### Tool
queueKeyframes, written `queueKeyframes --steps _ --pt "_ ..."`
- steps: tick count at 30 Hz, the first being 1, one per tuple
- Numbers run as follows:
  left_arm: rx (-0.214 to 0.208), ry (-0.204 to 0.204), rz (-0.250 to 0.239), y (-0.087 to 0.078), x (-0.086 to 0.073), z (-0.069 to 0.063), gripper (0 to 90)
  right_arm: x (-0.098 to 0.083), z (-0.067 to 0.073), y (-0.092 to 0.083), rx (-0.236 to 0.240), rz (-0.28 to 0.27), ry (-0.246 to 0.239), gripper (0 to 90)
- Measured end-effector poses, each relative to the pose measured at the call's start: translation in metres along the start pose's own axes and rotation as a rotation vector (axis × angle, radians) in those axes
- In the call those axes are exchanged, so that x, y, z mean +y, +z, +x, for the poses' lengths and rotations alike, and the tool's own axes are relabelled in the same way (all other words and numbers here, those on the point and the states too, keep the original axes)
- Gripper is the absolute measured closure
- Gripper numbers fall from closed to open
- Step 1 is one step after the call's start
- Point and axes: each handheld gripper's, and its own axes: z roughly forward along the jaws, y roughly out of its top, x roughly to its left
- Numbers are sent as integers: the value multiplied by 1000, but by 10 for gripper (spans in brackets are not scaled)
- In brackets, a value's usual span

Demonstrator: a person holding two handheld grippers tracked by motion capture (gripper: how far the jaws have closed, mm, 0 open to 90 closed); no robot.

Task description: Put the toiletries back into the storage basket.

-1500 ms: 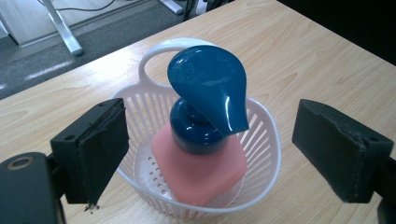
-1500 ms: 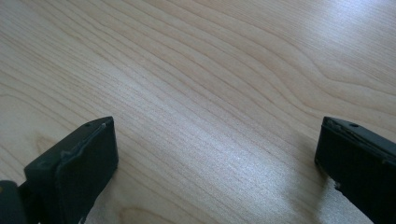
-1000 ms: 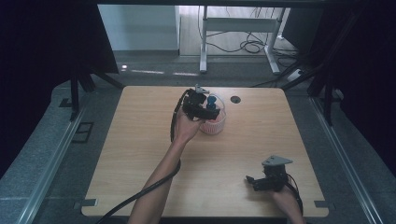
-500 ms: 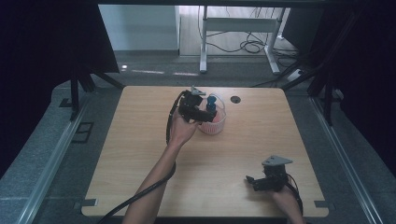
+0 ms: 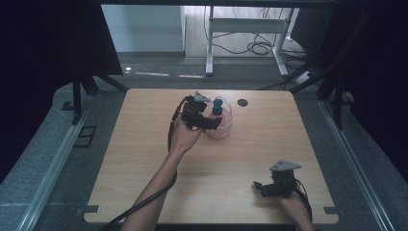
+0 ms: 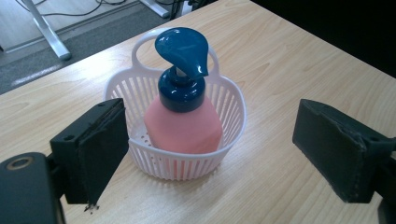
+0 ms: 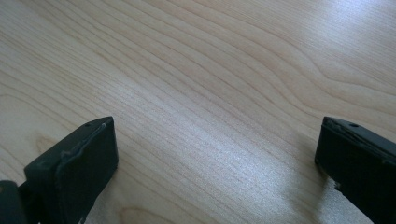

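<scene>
Left gripper view: I see my left gripper (image 6: 219, 154) wide open, empty, before the basket (image 6: 231, 100) holding a pump bottle (image 6: 183, 123).
Right gripper (image 7: 217, 163): wide open over bare table (image 7: 210, 70).

At the top of my high view a white desk frame (image 5: 240, 29) stands over tangled cables (image 5: 255, 47), and a small black disc (image 5: 242, 102) sits upper centre on my wooden table (image 5: 144, 192).

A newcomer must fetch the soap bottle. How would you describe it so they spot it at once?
On the wooden table, look toward the far edge for a white slatted basket. Standing upright inside is the pump bottle: pink body, dark blue pump head.
</scene>
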Motion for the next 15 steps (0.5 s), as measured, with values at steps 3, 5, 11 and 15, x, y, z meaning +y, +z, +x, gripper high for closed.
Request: queueKeyframes --steps 3,5,11,15 --pt "-5 7 -2 -3 -2 -1 106 0 0 0 1 0 1 0" --pt "-8 10 -2 -5 -3 -2 106 0 0 0 1 0 0 0" --pt "-17 13 -7 -10 -6 -4 106 0 0 0 1 0 -1 0" --pt "-24 9 -12 -13 -9 -6 106 0 0 0 -1 0 -1 0"
